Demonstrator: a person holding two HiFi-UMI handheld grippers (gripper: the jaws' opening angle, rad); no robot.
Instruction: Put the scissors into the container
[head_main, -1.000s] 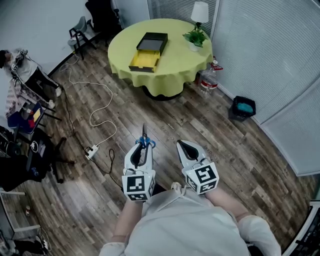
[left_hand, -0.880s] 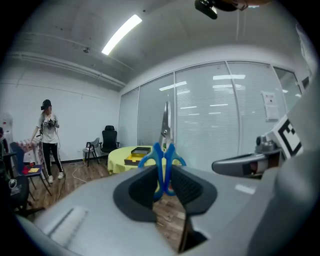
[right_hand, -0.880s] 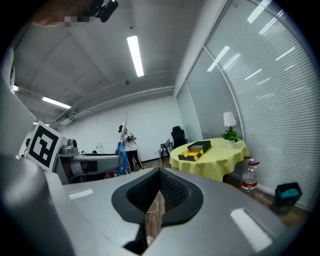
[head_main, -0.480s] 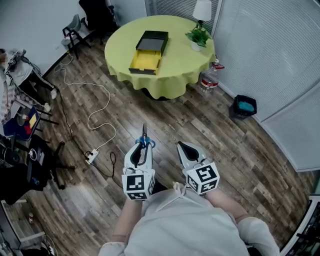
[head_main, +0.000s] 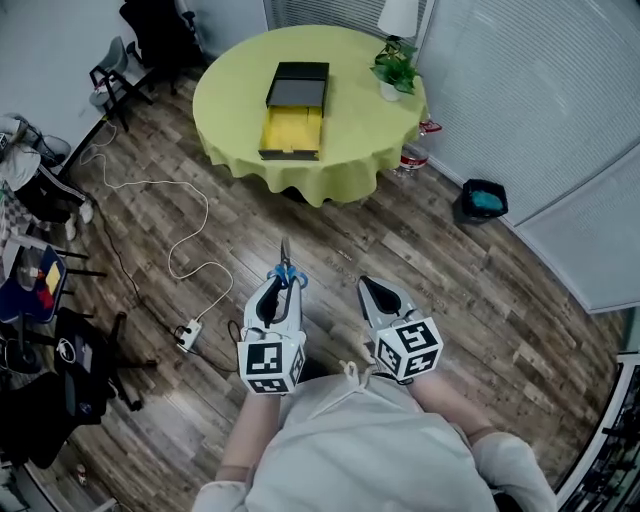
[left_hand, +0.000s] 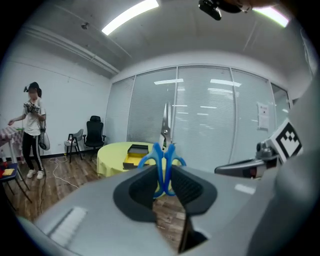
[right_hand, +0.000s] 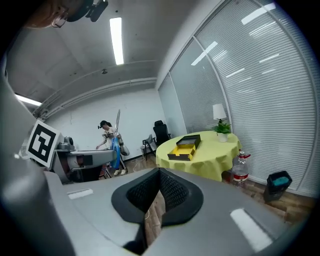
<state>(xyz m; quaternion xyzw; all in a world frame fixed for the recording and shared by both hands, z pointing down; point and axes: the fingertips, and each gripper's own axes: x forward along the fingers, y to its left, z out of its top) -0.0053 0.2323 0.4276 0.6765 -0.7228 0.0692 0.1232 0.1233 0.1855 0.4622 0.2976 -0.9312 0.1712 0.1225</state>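
Note:
The blue-handled scissors (head_main: 283, 268) stand blades-forward in my left gripper (head_main: 281, 287), which is shut on their handles. In the left gripper view the scissors (left_hand: 164, 159) stick up between the pads, blades pointing up. My right gripper (head_main: 376, 291) hovers beside it, shut with nothing in it; its pads (right_hand: 170, 192) almost meet. The container (head_main: 294, 110), a black box with a pulled-out yellow tray, lies on the round yellow table (head_main: 355, 140) far ahead, and shows as the container (left_hand: 134, 151) and the container (right_hand: 184, 147) in the gripper views. Both grippers hang over the wooden floor, well short of the table.
A potted plant (head_main: 396, 68) and a white lamp (head_main: 399, 15) stand at the table's far right. A water bottle (head_main: 415, 152) and a black bin (head_main: 482, 201) sit on the floor beside it. A white cable with a power strip (head_main: 187, 333) lies left. A person (left_hand: 33, 131) stands far left.
The table with the container has slid leftward and a little nearer in the head view. Both grippers keep their places, and the scissors stay gripped.

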